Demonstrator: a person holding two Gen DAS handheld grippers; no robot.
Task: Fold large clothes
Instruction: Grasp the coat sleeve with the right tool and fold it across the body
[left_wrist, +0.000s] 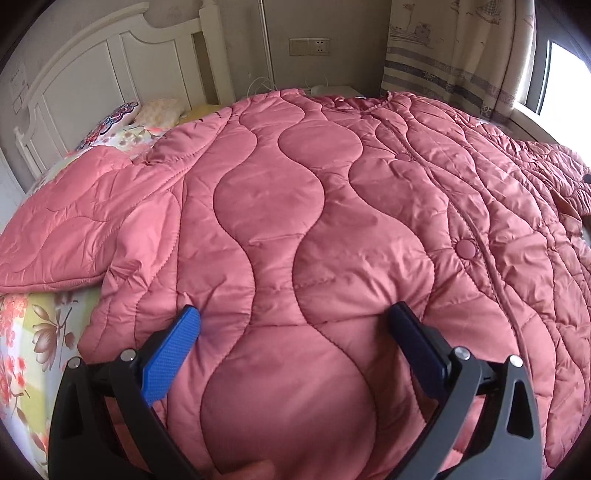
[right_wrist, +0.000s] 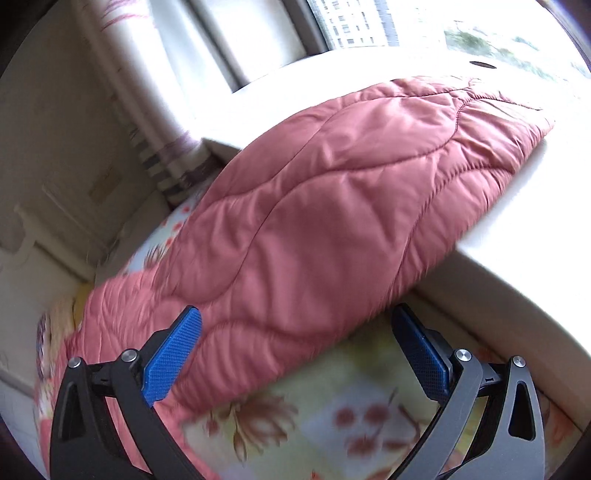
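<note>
A puffy pink quilted coat (left_wrist: 314, 229) with wavy stitching lay on the floral bedsheet (left_wrist: 33, 332); both the left gripper (left_wrist: 295, 325) and right gripper (right_wrist: 295, 325) had fingers spread wide, gripping nothing.

Pink quilted coat (left_wrist: 295, 221) spread flat, front up, snaps closed

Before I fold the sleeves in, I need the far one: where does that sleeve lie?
In the right wrist view the sleeve stretches off the floral bedsheet onto the white window ledge, cuff near the window.
</note>
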